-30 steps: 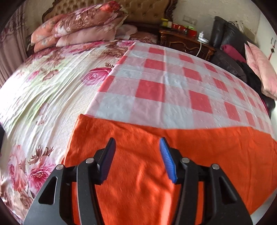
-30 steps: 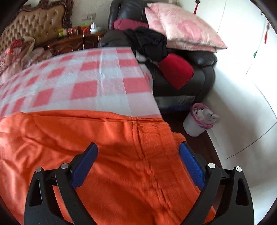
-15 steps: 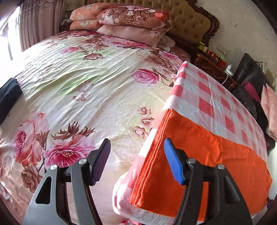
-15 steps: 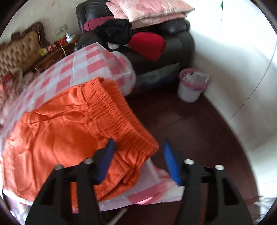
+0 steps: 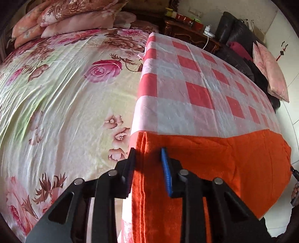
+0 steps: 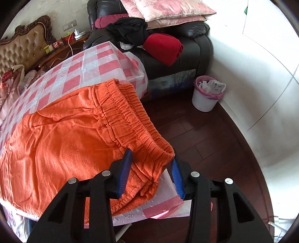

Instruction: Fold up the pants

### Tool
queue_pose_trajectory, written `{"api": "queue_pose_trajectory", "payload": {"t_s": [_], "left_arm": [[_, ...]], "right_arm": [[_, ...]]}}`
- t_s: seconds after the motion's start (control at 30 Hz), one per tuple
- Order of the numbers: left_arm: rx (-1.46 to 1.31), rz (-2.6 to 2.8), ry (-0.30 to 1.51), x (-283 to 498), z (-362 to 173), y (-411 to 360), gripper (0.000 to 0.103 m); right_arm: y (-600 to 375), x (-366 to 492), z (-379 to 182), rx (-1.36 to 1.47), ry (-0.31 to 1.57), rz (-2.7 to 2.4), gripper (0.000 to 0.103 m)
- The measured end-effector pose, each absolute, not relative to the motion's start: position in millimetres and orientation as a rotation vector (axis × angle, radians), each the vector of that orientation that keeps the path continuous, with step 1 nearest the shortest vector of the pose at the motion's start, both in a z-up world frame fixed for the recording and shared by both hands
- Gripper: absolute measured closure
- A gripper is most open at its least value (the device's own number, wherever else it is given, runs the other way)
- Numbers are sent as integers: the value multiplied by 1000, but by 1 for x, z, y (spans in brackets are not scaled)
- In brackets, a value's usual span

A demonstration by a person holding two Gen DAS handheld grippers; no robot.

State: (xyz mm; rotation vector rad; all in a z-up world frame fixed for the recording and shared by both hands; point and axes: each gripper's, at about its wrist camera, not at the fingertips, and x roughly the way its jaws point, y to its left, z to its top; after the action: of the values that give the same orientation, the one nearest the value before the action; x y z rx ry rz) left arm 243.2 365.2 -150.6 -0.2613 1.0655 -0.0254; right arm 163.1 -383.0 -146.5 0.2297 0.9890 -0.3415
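From the left wrist camera, the orange pants (image 5: 214,168) lie flat across the near end of a red-and-white checked cloth (image 5: 196,89), which covers part of a bed spread with a floral sheet (image 5: 61,97). The left gripper (image 5: 148,162) straddles the hem end of the pants at their left edge, where the layered fabric shows as stacked folds. Its jaws stand fairly narrow and are closing, with the edge of the pants between them; the left finger (image 5: 130,164) lies against the outer side of the fabric, while the blue pad (image 5: 166,172) on the other side rests on top of the cloth. Whether the pads already press the fabric cannot be told. Pillows (image 5: 74,16) are piled at the head of the bed, and a dark wooden nightstand (image 5: 188,33) stands beyond the checked cloth.

From the right wrist camera, the elastic waistband (image 6: 130,119) of the pants lies at the edge of the bed, over the checked cloth and above a dark wooden floor (image 6: 196,140). The right gripper (image 6: 151,162) has the near corner of the waistband between its half-open, closing jaws; the right-hand blue pad sits just beside the corner. A black leather sofa (image 6: 196,46) carries a folded red garment (image 6: 162,48) and pink cushions (image 6: 164,9), and a white waste bin (image 6: 207,93) with a pink liner stands by the wall.
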Motion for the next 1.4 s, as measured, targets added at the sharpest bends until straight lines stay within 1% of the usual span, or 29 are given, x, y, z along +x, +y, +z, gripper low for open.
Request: {"api": "queue_pose_trajectory", "payload": {"t_s": [0.03,0.07,0.13,0.23,0.27,0.3,0.33,0.37,0.47,0.53,0.67,0.77,0.8,0.87,0.93,1.0,1.03,1.07,1.1,1.2,1.27,1.33,1.37,1.4], "left_arm": [[-278,-33,1065,243,-150,370,86],[-305,-44,1061,243,-149,377,90],[-324,-34,1047,245,-148,389,92],[-337,2,1034,252,-151,403,92],[-348,5,1034,255,-152,405,85],[-352,15,1038,256,-153,406,80],[-362,35,1028,252,-149,409,69],[-390,51,995,243,-143,414,67],[-513,95,914,193,-127,429,68],[-593,81,893,153,-128,431,68],[-722,50,898,102,-148,426,68],[-681,46,945,96,-158,409,68],[-671,49,966,97,-163,405,68],[-657,52,967,96,-164,401,87],[-619,55,955,97,-158,399,93],[-596,55,961,99,-156,398,94],[-596,56,965,100,-156,398,94],[-601,58,968,101,-156,399,94],[-612,62,967,100,-157,401,94],[-618,67,970,101,-157,403,94],[-612,73,977,102,-157,401,94],[-605,78,977,103,-155,400,94],[-601,82,975,103,-154,400,94],[-599,86,972,103,-153,400,94]], "right_arm": [[-381,164,-146,224,993,-349,62],[-379,166,-145,223,996,-352,63],[-375,168,-144,231,1003,-346,66],[-360,174,-144,230,1013,-307,66],[-354,175,-144,213,1014,-306,65],[-350,177,-145,198,1014,-318,65],[-348,177,-145,184,1011,-341,61],[-346,177,-145,162,1012,-379,54],[-341,173,-144,123,1005,-401,54],[-340,172,-145,105,1000,-409,53],[-340,175,-145,116,998,-431,52],[-341,178,-145,122,1003,-434,51],[-342,178,-144,127,1002,-434,48],[-349,171,-133,193,953,-432,23],[-366,152,-119,350,866,-418,20],[-389,128,-109,510,811,-437,21],[-399,119,-109,553,807,-472,25],[-410,110,-111,577,838,-540,38],[-417,104,-114,573,871,-583,42],[-422,95,-121,494,933,-648,42],[-418,100,-130,464,979,-569,42],[-407,108,-133,445,977,-495,42],[-404,111,-134,428,982,-481,43],[-399,116,-138,400,998,-478,45]]}}
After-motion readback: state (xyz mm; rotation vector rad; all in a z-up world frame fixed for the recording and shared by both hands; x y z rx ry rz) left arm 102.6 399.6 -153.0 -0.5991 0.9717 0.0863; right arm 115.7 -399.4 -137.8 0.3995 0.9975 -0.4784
